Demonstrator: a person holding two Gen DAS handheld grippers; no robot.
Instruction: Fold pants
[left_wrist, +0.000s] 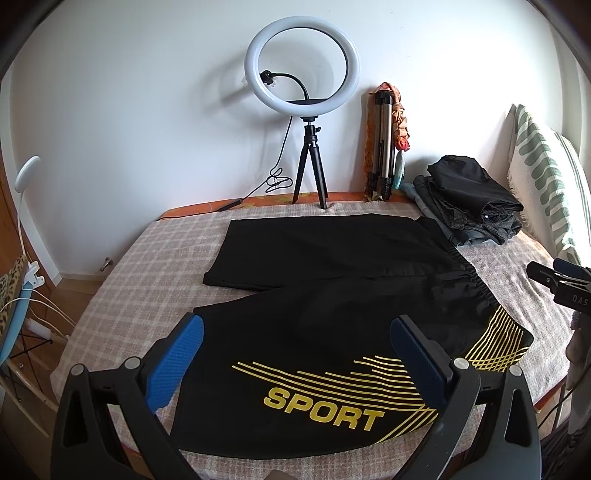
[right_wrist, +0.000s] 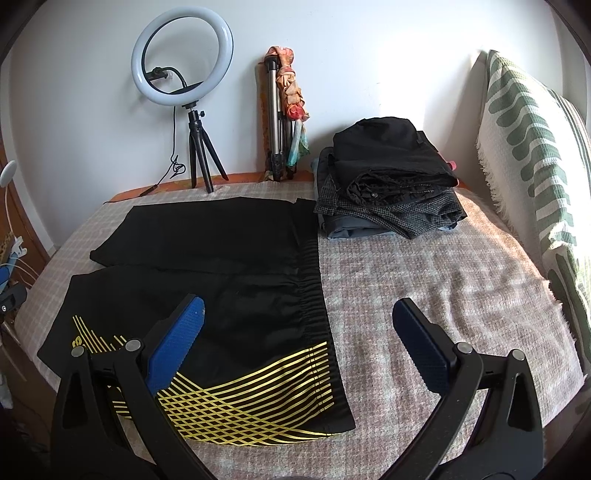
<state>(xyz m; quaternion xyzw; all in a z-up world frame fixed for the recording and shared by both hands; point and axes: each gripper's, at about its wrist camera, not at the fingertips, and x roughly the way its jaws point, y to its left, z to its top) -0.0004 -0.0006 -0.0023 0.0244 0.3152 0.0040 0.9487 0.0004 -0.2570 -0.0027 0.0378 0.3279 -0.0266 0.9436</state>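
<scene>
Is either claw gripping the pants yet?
No. Both the left claw and the right claw hover open above the black pants, which lie spread flat on the bed.

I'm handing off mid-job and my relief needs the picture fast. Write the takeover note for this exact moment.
Left gripper: open, holding nothing, hovering above the near leg with the SPORT print.
Right gripper: open, holding nothing, above the near end of the waistband.
Black pants: spread flat on the checked blanket, legs side by side, waistband toward the stack of folded clothes.
Done: pants laid out.
Left: every fold; nothing gripped yet.
</scene>
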